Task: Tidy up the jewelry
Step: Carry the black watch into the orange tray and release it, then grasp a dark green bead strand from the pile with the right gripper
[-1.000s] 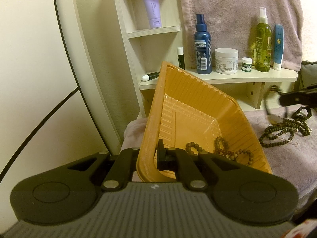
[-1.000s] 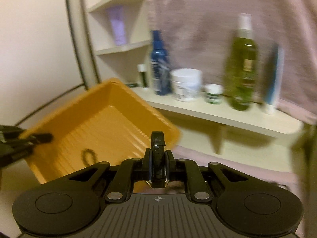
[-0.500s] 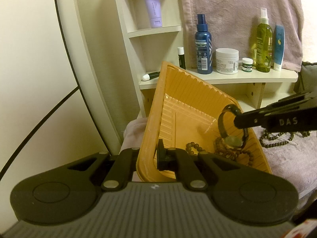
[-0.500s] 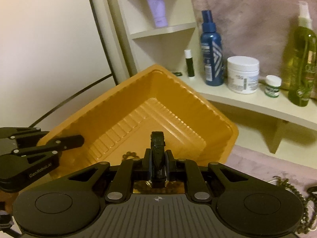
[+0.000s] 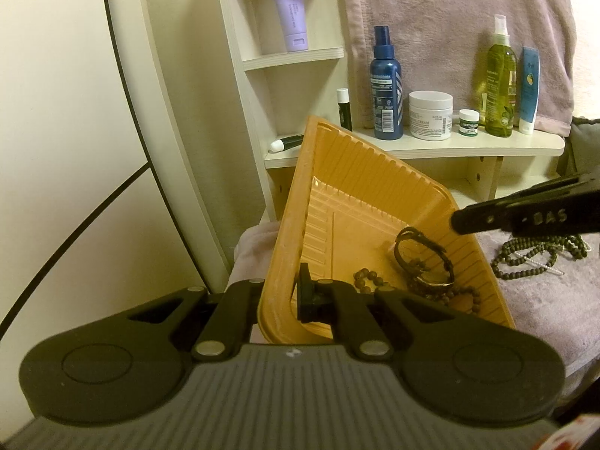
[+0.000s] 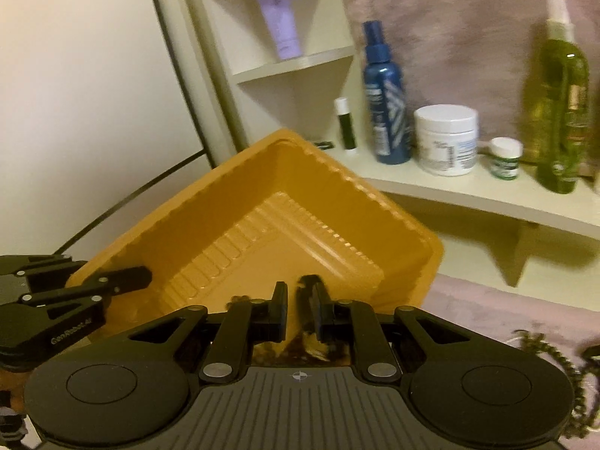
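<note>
My left gripper (image 5: pixel 288 294) is shut on the near rim of an orange plastic tray (image 5: pixel 360 195) and holds it tilted; it also shows at the left of the right wrist view (image 6: pixel 123 281). In the tray lie a dark bracelet with a metal piece (image 5: pixel 423 262) and brown bead bracelets (image 5: pixel 461 300). My right gripper (image 6: pixel 300 296) is open just above the tray (image 6: pixel 300 195), with the dark bracelet (image 6: pixel 309 285) blurred between its fingers. Its fingers (image 5: pixel 525 213) reach in from the right in the left wrist view. A dark bead necklace (image 5: pixel 532 255) lies on the pink cloth to the right.
A pale shelf unit (image 5: pixel 412 146) behind the tray carries a blue spray bottle (image 5: pixel 386 86), a white cream jar (image 5: pixel 429 114), a small jar (image 5: pixel 468 122), a green spray bottle (image 5: pixel 500 82) and a lip balm (image 5: pixel 343 107). A lilac tube (image 5: pixel 290 11) stands higher up. A pink towel (image 5: pixel 431 11) hangs behind.
My right gripper carried the dark bracelet over the tray, opened and let it go; the bracelet now lies in the tray. The left gripper and tray have stayed still.
</note>
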Tool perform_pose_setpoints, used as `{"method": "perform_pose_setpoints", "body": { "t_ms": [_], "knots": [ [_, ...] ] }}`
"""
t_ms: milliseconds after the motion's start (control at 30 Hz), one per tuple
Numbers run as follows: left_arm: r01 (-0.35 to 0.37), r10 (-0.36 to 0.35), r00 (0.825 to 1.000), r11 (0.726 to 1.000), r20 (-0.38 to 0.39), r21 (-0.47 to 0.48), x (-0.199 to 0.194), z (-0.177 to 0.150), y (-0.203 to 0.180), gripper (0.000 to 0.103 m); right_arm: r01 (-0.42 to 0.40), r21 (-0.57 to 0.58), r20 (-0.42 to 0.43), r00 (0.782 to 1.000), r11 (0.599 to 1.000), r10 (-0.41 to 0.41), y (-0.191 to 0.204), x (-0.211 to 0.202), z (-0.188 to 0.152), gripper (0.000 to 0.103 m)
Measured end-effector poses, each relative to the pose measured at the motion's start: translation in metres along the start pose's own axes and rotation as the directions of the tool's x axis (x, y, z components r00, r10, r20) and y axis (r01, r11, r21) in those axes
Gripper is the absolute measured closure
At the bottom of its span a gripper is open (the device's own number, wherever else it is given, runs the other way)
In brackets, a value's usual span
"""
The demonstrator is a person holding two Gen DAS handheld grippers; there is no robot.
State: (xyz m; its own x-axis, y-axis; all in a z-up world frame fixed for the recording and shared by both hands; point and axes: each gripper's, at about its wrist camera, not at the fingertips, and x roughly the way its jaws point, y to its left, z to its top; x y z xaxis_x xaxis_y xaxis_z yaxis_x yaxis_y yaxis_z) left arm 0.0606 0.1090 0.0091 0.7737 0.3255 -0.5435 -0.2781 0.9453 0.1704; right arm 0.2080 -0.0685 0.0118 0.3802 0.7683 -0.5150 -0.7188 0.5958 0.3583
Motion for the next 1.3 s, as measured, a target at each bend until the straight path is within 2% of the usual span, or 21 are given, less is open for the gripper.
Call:
{"method": "perform_pose_setpoints", "body": {
  "t_ms": [167,267,400,567,767,967,1067,1233,1300],
  "knots": [
    [0.000,0.000,1.000,1.000,0.000,0.000,0.000,0.000,-0.001,0.099,0.086,0.022,0.032,0.996,0.996,-0.087,-0.021,-0.024,-0.007,0.088],
    [0.000,0.000,1.000,1.000,0.000,0.000,0.000,0.000,-0.001,0.099,0.167,0.057,0.039,0.985,0.984,-0.169,-0.040,-0.041,-0.020,0.087],
    [0.000,0.000,1.000,1.000,0.000,0.000,0.000,-0.001,-0.001,0.099,0.275,0.108,0.029,0.960,0.955,-0.279,-0.067,-0.063,-0.042,0.085],
    [0.001,-0.001,1.000,1.000,0.000,-0.001,0.000,-0.001,-0.002,0.099,0.381,0.154,-0.014,0.923,0.912,-0.383,-0.093,-0.083,-0.069,0.077],
    [0.000,0.000,1.000,1.000,0.000,-0.001,0.000,-0.001,-0.002,0.099,0.440,0.186,-0.061,0.897,0.879,-0.437,-0.115,-0.098,-0.096,0.072],
    [0.001,-0.001,1.000,1.000,0.000,0.002,0.000,-0.001,-0.002,0.099,0.474,0.157,-0.064,0.880,0.867,-0.470,-0.121,-0.101,-0.100,0.072],
    [0.001,-0.001,1.000,1.000,0.000,0.002,0.000,-0.001,-0.002,0.099,0.476,0.104,-0.060,0.880,0.873,-0.472,-0.119,-0.096,-0.097,0.072],
    [0.001,-0.001,1.000,1.000,0.001,0.003,0.000,-0.001,-0.001,0.099,0.444,0.013,-0.061,0.895,0.896,-0.443,-0.111,-0.082,-0.093,0.072],
    [0.002,-0.002,1.000,1.000,0.000,0.002,0.000,-0.001,-0.001,0.099,0.444,-0.035,-0.069,0.893,0.895,-0.446,-0.108,-0.075,-0.093,0.072]
  ]
}}
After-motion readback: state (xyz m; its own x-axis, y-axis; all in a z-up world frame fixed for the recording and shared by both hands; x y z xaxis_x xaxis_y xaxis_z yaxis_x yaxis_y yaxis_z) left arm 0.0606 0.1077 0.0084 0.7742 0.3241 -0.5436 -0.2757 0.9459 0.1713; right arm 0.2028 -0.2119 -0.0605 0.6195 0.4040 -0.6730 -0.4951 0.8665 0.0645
